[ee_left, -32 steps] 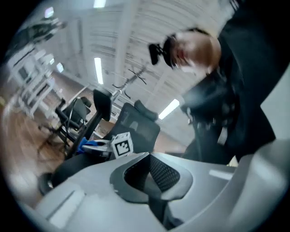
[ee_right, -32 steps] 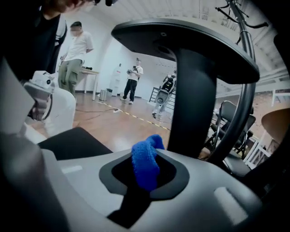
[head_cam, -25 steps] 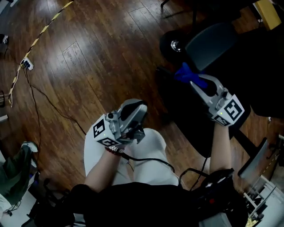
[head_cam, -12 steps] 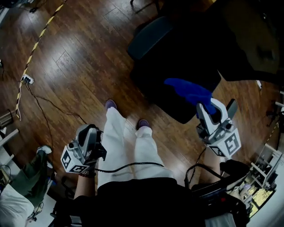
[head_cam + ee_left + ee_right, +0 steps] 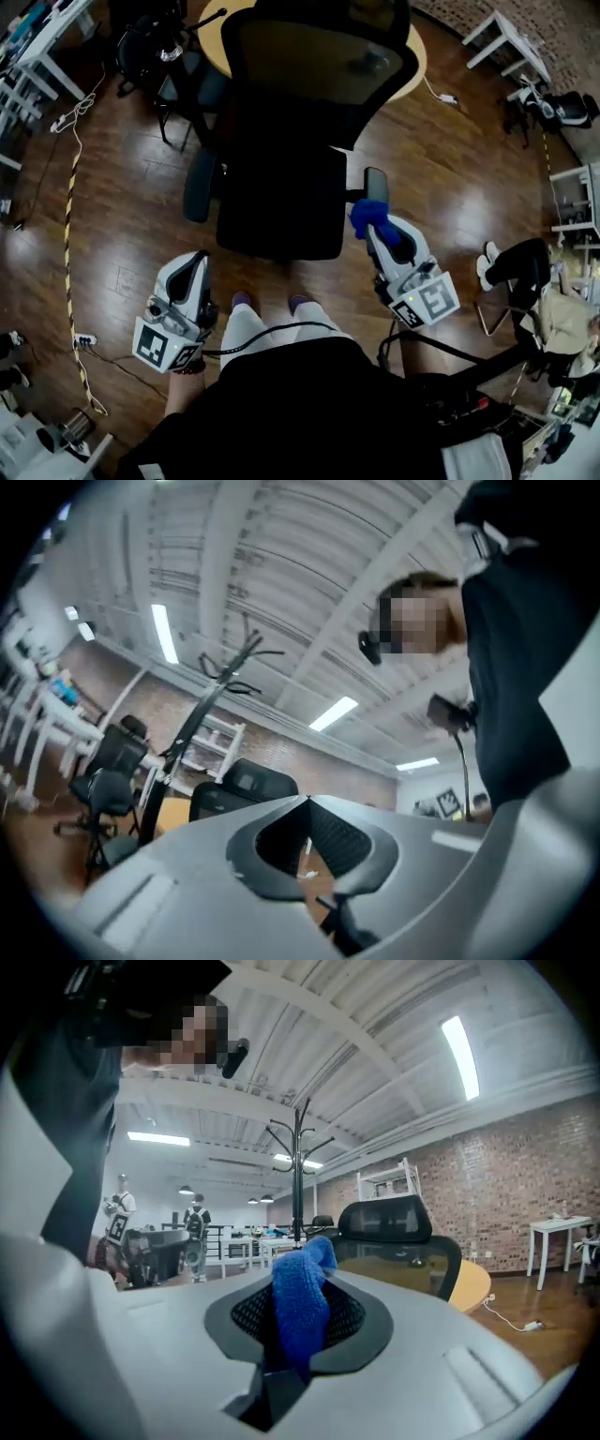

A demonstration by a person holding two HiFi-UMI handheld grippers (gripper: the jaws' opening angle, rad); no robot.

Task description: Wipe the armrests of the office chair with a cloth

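**Plank floor under my feet**

I stand on a dark wooden plank floor (image 5: 441, 187). The office chair (image 5: 281, 187) stands on it just ahead of my shoes (image 5: 242, 300), with a round yellow surface (image 5: 417, 61) behind its backrest. A yellow-and-black striped tape (image 5: 67, 234) runs down the left side, passing a white power strip (image 5: 84, 340). A white desk (image 5: 508, 37) stands far right.

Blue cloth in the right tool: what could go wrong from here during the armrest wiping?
1. The blue cloth is pinched in the right tool by a narrow fold, with the rest bunched out front; dragging it along the armrest could pull it free.
2. The left tool is shut on nothing, away from the office chair, so the chair may swivel when pushed.
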